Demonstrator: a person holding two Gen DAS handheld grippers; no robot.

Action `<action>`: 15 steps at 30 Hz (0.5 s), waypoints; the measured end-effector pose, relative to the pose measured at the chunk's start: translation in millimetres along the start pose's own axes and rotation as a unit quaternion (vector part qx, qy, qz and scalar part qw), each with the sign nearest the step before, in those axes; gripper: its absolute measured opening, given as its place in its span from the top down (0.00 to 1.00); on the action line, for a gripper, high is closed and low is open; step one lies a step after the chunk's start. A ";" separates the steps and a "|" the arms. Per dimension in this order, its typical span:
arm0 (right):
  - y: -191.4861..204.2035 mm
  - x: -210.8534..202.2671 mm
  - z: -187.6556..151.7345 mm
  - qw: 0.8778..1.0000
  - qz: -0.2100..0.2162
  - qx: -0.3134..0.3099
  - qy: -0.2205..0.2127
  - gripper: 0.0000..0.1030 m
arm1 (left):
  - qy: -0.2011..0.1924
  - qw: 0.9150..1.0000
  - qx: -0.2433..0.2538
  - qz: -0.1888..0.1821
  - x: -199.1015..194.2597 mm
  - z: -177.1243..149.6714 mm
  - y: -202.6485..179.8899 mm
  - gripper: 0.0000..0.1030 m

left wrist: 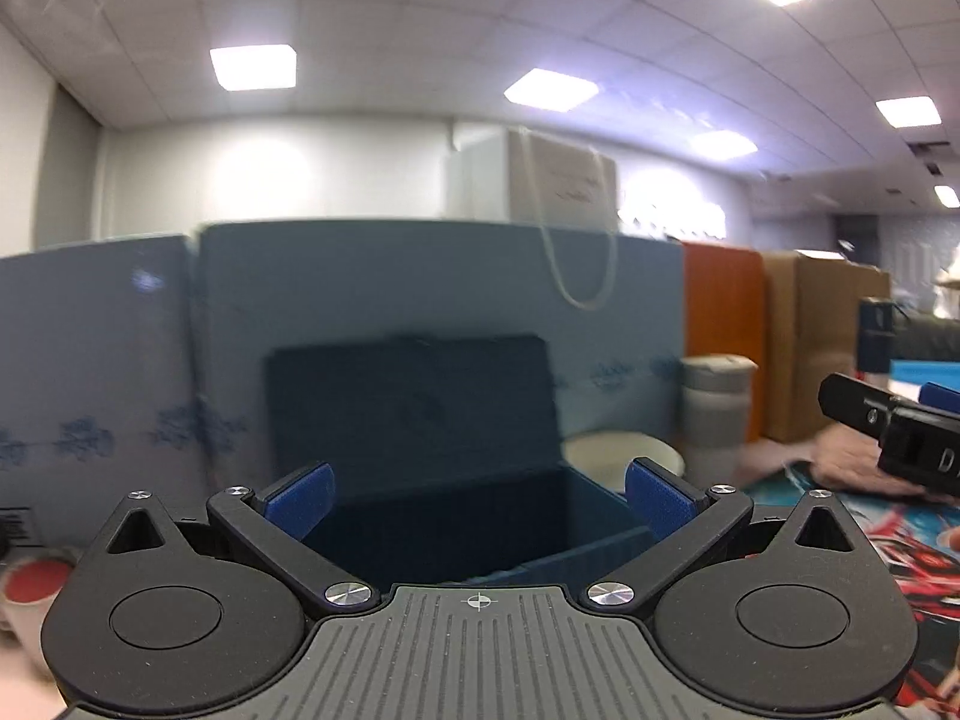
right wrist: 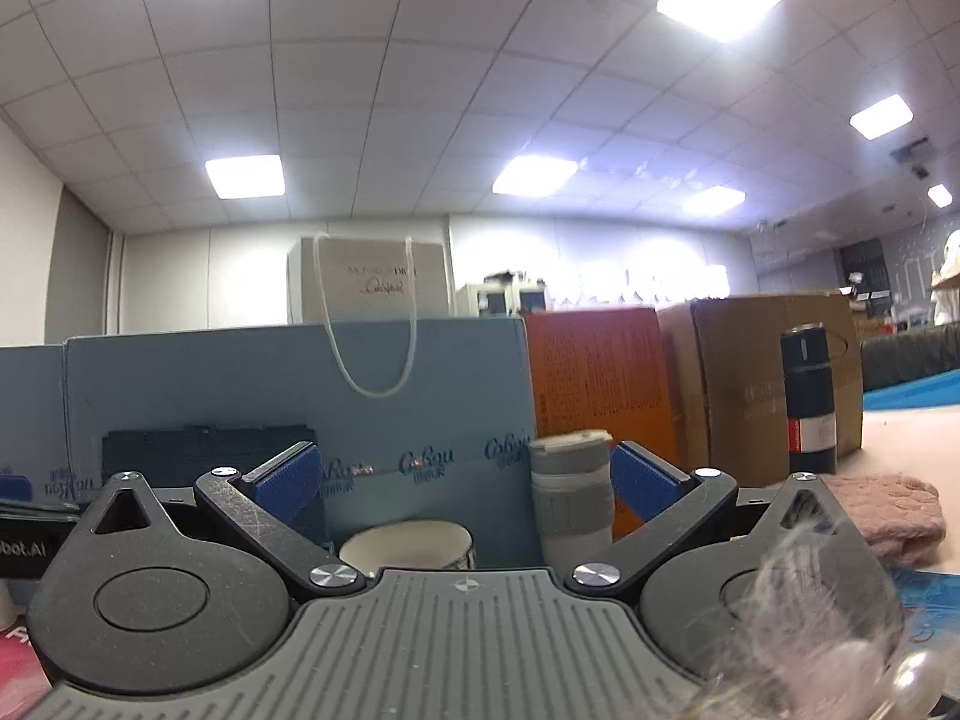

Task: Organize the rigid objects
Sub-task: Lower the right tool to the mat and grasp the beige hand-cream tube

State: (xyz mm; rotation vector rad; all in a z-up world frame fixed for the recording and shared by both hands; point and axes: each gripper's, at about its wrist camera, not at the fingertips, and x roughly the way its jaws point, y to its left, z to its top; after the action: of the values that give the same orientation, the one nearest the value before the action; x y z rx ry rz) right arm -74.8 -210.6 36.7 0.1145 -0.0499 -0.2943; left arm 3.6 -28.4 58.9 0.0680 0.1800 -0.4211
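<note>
My left gripper is open and empty, right in front of a dark blue box whose lid stands up behind it. My right gripper is open and empty; a white cup sits just beyond it between the fingers. A grey and white tumbler stands by its right finger and also shows in the left wrist view. A dark blue bottle with a red and white label stands at the far right. The right gripper's body shows at the right of the left wrist view.
A light blue box wall, an orange box and a brown carton close off the back. A white paper bag stands behind them. A pink knitted cloth lies at right. A red-topped cup sits at the far left.
</note>
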 end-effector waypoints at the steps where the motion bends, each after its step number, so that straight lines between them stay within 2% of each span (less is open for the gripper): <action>1: -7.2 1.8 3.3 1.000 -0.003 0.004 0.015 0.00 | 0.008 1.000 -0.002 -0.012 2.7 1.5 -2.8 0.00; 5: -36.8 14.3 12.9 0.996 -0.033 0.014 0.081 0.00 | 0.055 0.996 -0.035 -0.061 13.2 8.4 -11.3 0.00; 8: -62.7 26.0 15.3 0.989 -0.061 0.037 0.128 0.00 | 0.113 0.984 -0.069 -0.118 29.0 15.3 -14.5 0.00; 15: -123.1 58.1 10.2 0.956 -0.087 0.118 0.256 0.00 | 0.132 0.976 -0.071 -0.156 46.1 21.0 -26.4 0.00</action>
State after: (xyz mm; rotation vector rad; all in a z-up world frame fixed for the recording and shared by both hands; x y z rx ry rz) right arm -55.2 -345.7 34.0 0.4308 0.4427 -0.4260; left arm 37.4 -73.1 70.1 -0.0466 0.4861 -0.7110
